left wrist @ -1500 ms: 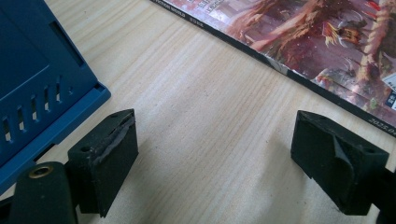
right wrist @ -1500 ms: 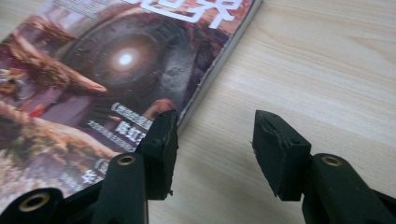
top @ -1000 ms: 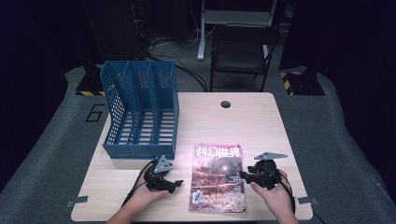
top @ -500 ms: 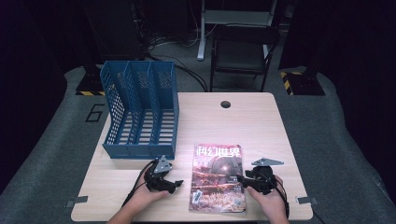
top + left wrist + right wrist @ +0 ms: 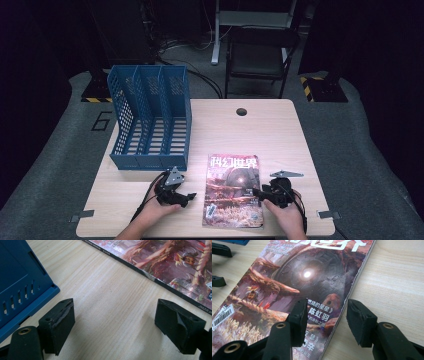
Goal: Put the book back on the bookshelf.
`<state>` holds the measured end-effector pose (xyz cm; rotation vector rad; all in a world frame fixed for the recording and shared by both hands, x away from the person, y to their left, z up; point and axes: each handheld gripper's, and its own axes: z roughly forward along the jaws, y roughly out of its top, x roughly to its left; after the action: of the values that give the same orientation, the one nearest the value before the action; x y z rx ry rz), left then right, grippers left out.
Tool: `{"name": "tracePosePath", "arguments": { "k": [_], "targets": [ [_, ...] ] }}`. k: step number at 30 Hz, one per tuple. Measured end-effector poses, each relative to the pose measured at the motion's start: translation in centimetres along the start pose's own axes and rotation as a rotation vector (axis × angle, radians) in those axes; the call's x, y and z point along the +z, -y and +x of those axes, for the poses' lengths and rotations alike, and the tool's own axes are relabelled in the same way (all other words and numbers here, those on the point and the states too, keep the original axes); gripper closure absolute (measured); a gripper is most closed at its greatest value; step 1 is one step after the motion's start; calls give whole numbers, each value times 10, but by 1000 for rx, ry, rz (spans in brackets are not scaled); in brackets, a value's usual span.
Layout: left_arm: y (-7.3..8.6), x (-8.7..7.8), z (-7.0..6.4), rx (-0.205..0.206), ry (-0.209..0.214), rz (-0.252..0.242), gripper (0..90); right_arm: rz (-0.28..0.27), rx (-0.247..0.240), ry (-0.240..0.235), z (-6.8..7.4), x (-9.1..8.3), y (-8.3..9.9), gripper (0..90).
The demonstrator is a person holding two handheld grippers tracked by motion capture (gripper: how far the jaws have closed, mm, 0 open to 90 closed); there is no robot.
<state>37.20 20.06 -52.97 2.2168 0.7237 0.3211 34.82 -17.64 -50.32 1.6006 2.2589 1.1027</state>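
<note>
A: Rack [image 5: 150, 120], blue, with 3 slots, stands at the left rear of the desk [image 5: 270, 130]. What lies in front of it?

B: Left gripper [image 5: 187, 196], held low over bare wood just ahead of the rack's front edge. In the left gripper view its fingers [image 5: 58, 325] stand wide apart with nothing between them; the magazine's spine runs close beyond.

A: And the magazine [image 5: 233, 190] itself?

B: Flat, cover up, at the near middle of the desk, between the 2 grippers and apart from the rack.

A: Right side?

B: Right gripper [image 5: 256, 192] sits at the magazine's right edge. In the right gripper view its fingers [image 5: 298, 320] are parted: 1 over the cover, 1 over the wood, the edge between them. Nothing is clamped yet.

A: Which step is this?

B: Judged from the pose, the approach to a grasp on the right edge. The next move likely calls for getting 1 finger under that thin edge, closing on it, then lifting so the magazine can be stood in a slot.
</note>
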Motion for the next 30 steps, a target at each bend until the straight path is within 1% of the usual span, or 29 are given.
{"name": "tracePosePath", "arguments": {
  "k": [2, 3, 5, 6, 7, 8, 9, 11, 12, 13, 15, 17, 18, 19, 21, 22, 23, 24, 25, 26, 27, 28, 29, 30],
  "targets": [
    [0, 0, 0, -1, 0, 0, 164, 8, 0, 5, 1, 2, 0, 506],
    [0, 0, 0, -1, -1, 0, 164, 22, 2, 12, 2, 4, 0, 497],
    [0, 0, 0, 5, -2, 6, 163, 23, 4, 16, 3, 5, 0, 491],
    [0, 0, 0, 4, -3, 6, 163, 27, 19, 17, 4, 5, 0, 486],
    [0, 0, -1, 2, -13, 2, 163, 25, 21, 18, 4, 6, 0, 480],
    [0, 0, -1, 2, -17, 0, 163, 17, 7, 21, 2, 7, 0, 468],
    [0, 1, -1, -5, -17, -6, 163, 19, 10, 23, 2, 8, 0, 456],
    [0, 1, -2, -14, -7, -5, 163, 21, 16, 23, 2, 9, 0, 449],
    [0, 0, -2, -14, -1, 3, 163, 27, 35, 20, 3, 9, 0, 446],
    [0, 0, -2, -14, -3, 4, 164, 21, 15, 18, 2, 11, 0, 439],
    [0, 1, -3, -9, -1, -3, 164, 27, 23, 18, 3, 11, -1, 434],
    [-1, 1, -5, -3, -9, 1, 165, 20, 21, 18, 4, 13, -2, 429],
    [-1, 1, -5, 0, -1, 8, 165, 20, 21, 18, 4, 13, -2, 429],
    [-1, 2, -7, -6, -9, -1, 168, 24, 22, 19, 5, 13, -2, 428],
    [-3, 0, -8, 1, 16, 12, 209, 19, 14, 19, 5, 14, -2, 423],
    [-4, 0, -10, -12, 13, 10, 227, 18, 15, 21, 5, 14, -2, 421],
    [-5, -1, -11, -23, 41, 19, 238, 17, 12, 24, 6, 14, -1, 411],
    [-5, -2, -11, -30, 40, 28, 238, 17, 12, 24, 6, 14, -1, 411],
    [-6, -2, -13, -53, 34, 19, 245, 15, 12, 26, 7, 15, -1, 408],
    [-7, -4, -12, -56, 51, 35, 257, 18, 17, 29, 8, 14, -1, 406],
    [-8, -4, -13, -61, 55, 46, 264, 18, 16, 31, 8, 15, -1, 405],
    [-9, -3, -15, -67, 45, 46, 266, 18, 17, 31, 9, 15, -1, 401],
    [-10, -3, -16, -77, 49, 56, 270, 20, 25, 29, 9, 14, -1, 399],
    [-12, -4, -16, -94, 65, 61, 276, 20, 23, 28, 9, 14, -1, 399]
  ]
}}
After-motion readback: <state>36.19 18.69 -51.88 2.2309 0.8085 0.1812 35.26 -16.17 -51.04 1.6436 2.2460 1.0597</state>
